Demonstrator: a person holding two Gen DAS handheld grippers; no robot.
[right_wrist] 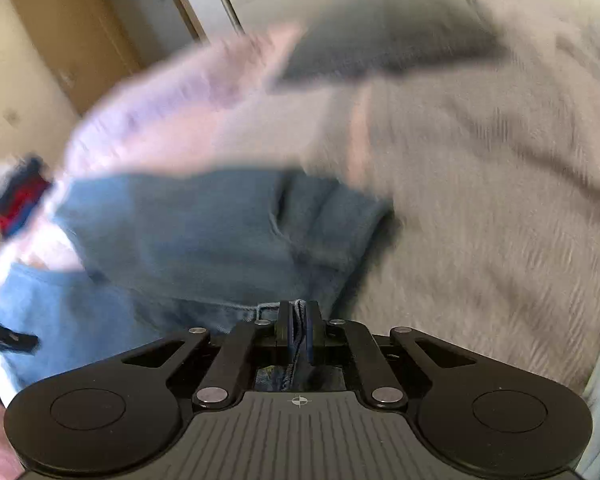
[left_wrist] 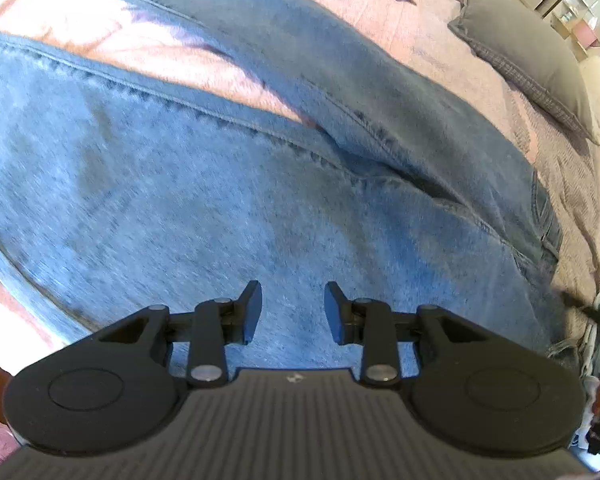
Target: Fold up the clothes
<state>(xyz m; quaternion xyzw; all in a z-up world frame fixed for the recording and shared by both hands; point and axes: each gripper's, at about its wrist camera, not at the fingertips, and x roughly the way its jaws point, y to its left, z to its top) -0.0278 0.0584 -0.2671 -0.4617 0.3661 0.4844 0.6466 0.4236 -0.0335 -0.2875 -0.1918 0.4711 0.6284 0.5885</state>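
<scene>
The right wrist view is blurred; the right gripper pinches the jeans' edge. The jeans lie on the pink bedspread, a grey pillow beyond them, the left gripper parted above them, holding nothing.

Pink bedspread, grey pillow, sunlit.

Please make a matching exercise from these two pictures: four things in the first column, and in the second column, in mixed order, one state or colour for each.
Column one:
1. left tool
2. right tool
3. jeans
4. pillow

Column two:
A. grey
B. open, nothing between its fingers
C. blue, spread on the pink blanket
D. shut on a denim edge

Right pairs: 1-B, 2-D, 3-C, 4-A
</scene>
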